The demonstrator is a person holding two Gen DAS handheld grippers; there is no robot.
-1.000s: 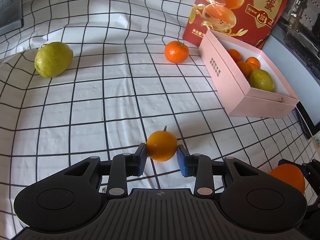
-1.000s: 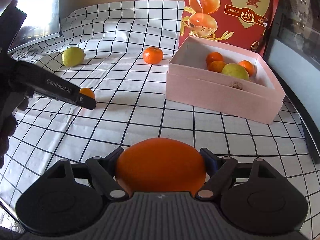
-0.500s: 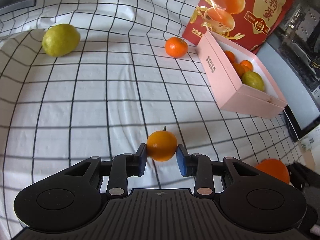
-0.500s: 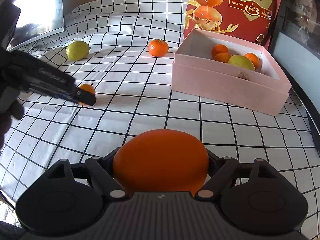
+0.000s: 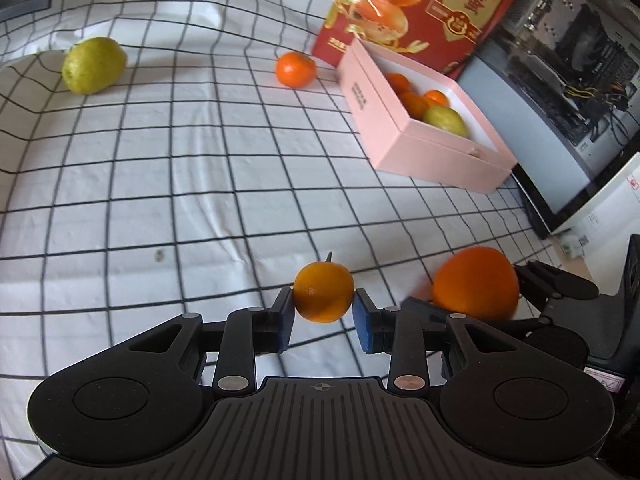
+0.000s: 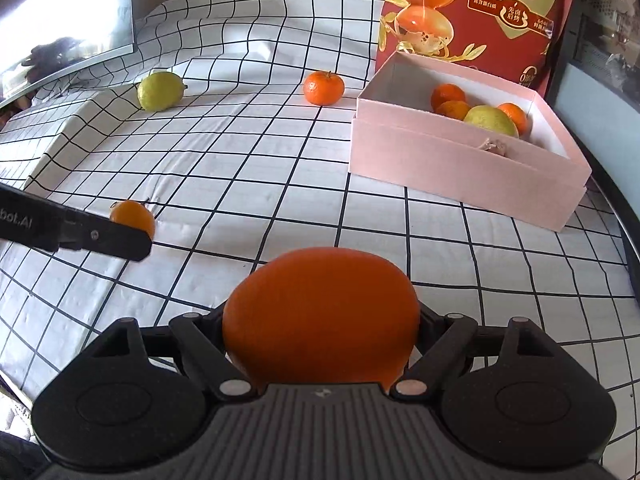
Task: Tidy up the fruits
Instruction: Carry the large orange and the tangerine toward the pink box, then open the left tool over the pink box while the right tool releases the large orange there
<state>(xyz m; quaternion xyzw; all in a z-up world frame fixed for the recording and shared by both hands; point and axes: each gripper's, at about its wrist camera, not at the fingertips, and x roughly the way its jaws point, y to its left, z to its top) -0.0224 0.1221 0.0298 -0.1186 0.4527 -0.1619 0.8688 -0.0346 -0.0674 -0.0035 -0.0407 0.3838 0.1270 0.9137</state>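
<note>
Fruits first, from my left wrist: left gripper (image 5: 323, 316) clamps a small orange (image 5: 323, 298) above the checked cloth (image 5: 160, 168); pink box (image 5: 424, 148) sits at two o'clock, open cloth at eleven.

From my right wrist: right gripper (image 6: 320, 320) grips a large orange (image 6: 320, 320); a lemon (image 6: 160, 90) lies at eleven, a tangerine (image 6: 323, 87) at twelve.

Open checked cloth (image 6: 248, 152) lay between the grippers and the pink box (image 6: 460, 164). Only a tangerine (image 6: 323, 87) and a lemon (image 6: 160, 90) stood far off; the red bag (image 6: 472, 12) walled the back.
</note>
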